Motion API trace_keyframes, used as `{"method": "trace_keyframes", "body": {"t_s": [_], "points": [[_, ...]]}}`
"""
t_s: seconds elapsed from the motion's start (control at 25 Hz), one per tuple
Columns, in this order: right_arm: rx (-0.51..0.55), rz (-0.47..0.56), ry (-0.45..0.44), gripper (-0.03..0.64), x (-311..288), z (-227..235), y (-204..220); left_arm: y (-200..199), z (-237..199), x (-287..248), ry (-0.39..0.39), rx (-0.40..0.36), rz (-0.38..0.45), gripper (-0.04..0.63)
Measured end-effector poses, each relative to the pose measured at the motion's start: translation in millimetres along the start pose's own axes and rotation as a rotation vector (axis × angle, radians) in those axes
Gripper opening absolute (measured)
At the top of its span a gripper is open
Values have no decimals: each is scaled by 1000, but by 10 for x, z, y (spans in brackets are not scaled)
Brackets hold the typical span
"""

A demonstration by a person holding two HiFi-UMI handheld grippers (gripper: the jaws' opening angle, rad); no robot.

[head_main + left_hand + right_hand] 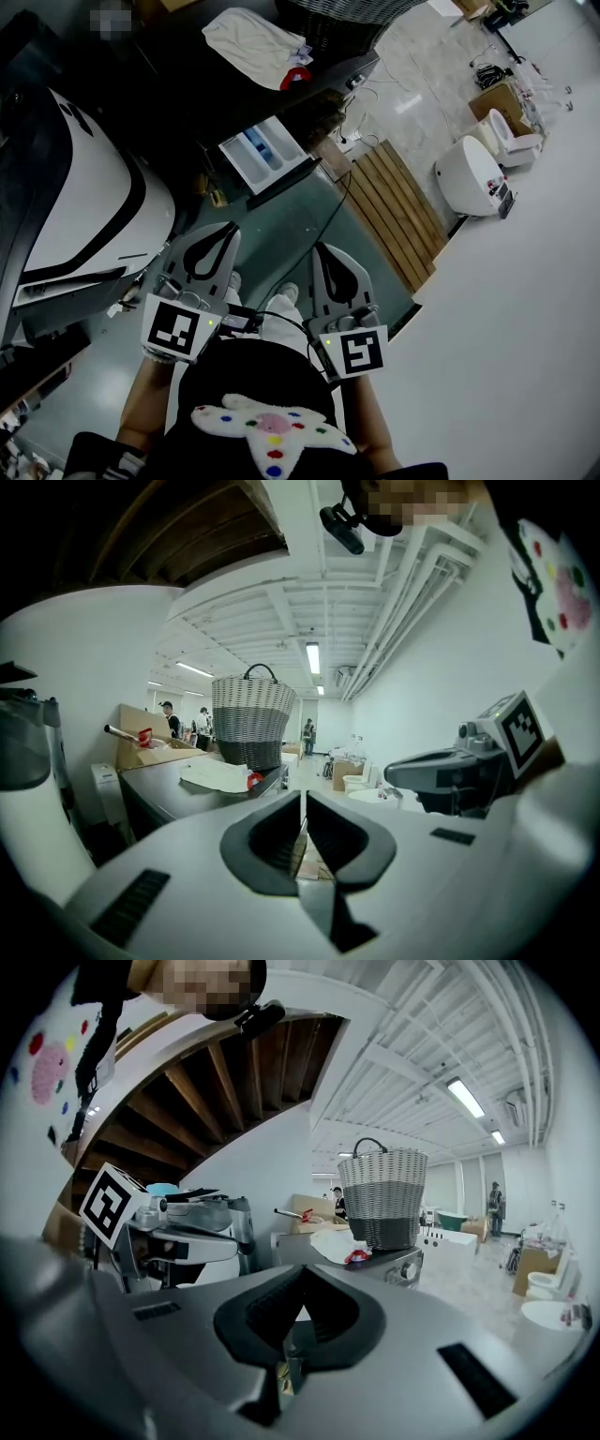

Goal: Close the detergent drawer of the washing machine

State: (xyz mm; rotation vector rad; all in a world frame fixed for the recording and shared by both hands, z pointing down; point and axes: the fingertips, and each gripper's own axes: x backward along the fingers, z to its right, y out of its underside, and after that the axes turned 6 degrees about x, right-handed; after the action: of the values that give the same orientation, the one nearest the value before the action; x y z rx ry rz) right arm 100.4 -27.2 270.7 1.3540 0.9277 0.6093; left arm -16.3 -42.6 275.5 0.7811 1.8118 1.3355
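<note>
2 empty grippers: left gripper [223,234] barely ajar, right gripper [328,253] closed.
Aim: we are facing the white plastic detergent drawer [265,155], ahead between them.

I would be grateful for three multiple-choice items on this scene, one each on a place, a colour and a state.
1. Where does the wicker basket stand?
A. on the floor
B. on top of the washing machine
C. inside the drawer

2. What colour is the insert inside the detergent drawer?
A. blue
B. red
C. yellow

3. In what state is the detergent drawer?
A. pushed in flush
B. taken out and lying on the floor
C. pulled out, open

Answers:
1 B: both gripper views show the basket resting on the machine's top.
2 A: the head view shows a blue insert in the white drawer.
3 C: in the head view the drawer juts out from the machine's front, its compartments showing.
</note>
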Motion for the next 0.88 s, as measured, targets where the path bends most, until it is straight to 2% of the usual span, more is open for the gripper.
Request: {"method": "trace_keyframes", "body": {"t_s": [0.08, 0.32, 0.88], "points": [[-2, 1, -23, 3, -8, -15, 4, -2, -8, 1, -16, 6, 5, 35], [-7, -15, -84, 121, -45, -51, 64, 4, 19, 8, -30, 20, 14, 104], [2, -46, -136, 138, -101, 5, 252, 159, -55, -29, -106, 26, -12, 130]]}}
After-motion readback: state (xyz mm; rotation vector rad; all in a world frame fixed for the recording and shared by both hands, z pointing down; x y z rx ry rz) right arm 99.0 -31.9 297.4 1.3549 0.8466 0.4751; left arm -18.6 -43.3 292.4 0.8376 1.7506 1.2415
